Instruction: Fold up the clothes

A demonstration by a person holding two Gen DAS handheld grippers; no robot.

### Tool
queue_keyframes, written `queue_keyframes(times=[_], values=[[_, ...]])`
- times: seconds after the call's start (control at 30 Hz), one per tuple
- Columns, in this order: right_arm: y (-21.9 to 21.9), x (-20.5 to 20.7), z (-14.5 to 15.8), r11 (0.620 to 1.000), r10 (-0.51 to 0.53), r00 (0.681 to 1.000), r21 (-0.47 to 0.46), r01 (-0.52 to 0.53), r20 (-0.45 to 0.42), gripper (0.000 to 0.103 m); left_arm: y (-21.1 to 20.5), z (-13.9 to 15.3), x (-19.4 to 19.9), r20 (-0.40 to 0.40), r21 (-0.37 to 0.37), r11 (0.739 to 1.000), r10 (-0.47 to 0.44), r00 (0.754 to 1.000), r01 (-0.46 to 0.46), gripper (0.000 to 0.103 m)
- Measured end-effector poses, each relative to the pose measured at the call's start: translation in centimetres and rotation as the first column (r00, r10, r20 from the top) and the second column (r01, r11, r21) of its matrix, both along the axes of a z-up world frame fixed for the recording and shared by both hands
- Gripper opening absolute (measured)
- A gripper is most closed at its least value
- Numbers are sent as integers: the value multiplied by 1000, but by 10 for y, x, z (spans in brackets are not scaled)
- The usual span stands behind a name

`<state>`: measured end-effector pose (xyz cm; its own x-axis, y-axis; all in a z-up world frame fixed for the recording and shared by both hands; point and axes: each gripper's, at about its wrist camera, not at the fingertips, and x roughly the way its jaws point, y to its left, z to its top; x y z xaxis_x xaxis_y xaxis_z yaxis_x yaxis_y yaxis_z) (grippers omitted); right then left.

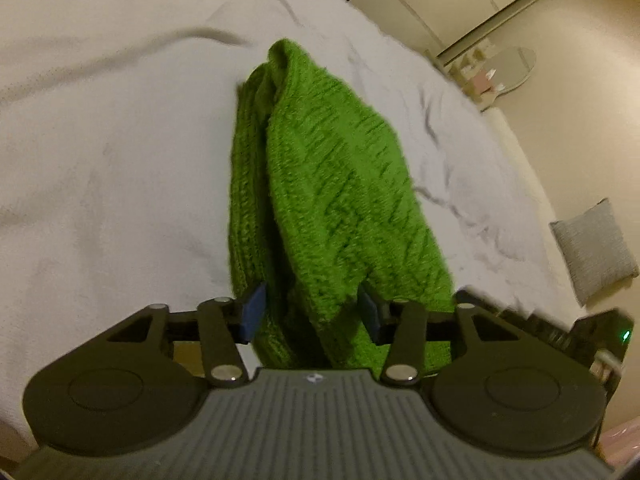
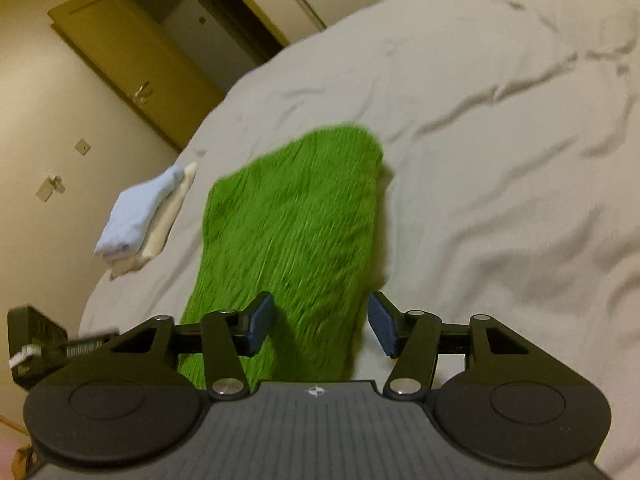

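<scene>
- Green knit sweater (image 1: 332,184): hangs bunched in thick folds above the white bedcover (image 1: 100,140), reaching from the near edge of the left wrist view toward the far middle of the bed.
- Left gripper (image 1: 312,312): jaws are set fairly wide, with a thick bundle of the knit filling the gap. Both blue pads (image 1: 254,312) touch the fabric, so the jaws appear to be grasping it, though motion blur makes the contact uncertain.
- Right gripper (image 2: 320,322): jaws spread. The knit lies against the left pad (image 2: 262,322); the right pad stands apart from the fabric, with bedcover showing between them.
- Right wrist view: the sweater's broad face (image 2: 292,232) is blurred and runs from the gripper toward the far side.
- Folded clothes (image 2: 140,220): a pale blue piece on a cream piece, stacked at the left edge of the bed, well apart from the sweater.
- Grey cushion (image 1: 592,248): on the floor right of the bed.
- Wooden door (image 2: 132,56): far left wall.
</scene>
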<state>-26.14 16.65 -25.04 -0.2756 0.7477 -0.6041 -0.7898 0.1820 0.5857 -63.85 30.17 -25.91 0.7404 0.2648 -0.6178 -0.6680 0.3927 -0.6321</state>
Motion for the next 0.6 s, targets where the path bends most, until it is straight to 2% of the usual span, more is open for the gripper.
queue_keyframes(times=[0.03, 0.1, 0.2, 0.27, 0.3, 0.37, 0.47, 0.6], values=[[-1, -6, 0, 1000, 13, 1000, 1, -13, -4, 55, -1, 2, -2, 8, 10, 1000, 6, 1000, -6, 11], [-3, -17, 0, 999, 33, 999, 4, -33, -1, 52, -4, 6, -5, 25, 30, 999, 17, 1000, -18, 6], [-5, -34, 1, 998, 64, 997, 3, -64, 45, 52, -11, 10, -13, 1, 67, 997, 32, 999, -32, 5], [-5, -44, 0, 997, 79, 994, -5, -79, 78, 52, -14, 6, -14, -42, 81, 996, 42, 998, -38, 4], [-4, -48, 0, 997, 82, 993, -9, -81, 90, 52, -15, 1, -12, -73, 83, 996, 50, 996, -44, 0], [-4, -54, -1, 996, 86, 990, -15, -85, 114, 52, -13, -11, -9, -121, 59, 997, 58, 991, -51, 0], [-4, -63, 1, 995, 99, 980, -27, -96, 172, 52, -12, -19, -14, -64, 0, 999, 49, 997, -49, 0], [-5, -65, 1, 995, 94, 978, -31, -90, 186, 52, -12, -6, -21, -14, 18, 998, 59, 998, -59, 2]])
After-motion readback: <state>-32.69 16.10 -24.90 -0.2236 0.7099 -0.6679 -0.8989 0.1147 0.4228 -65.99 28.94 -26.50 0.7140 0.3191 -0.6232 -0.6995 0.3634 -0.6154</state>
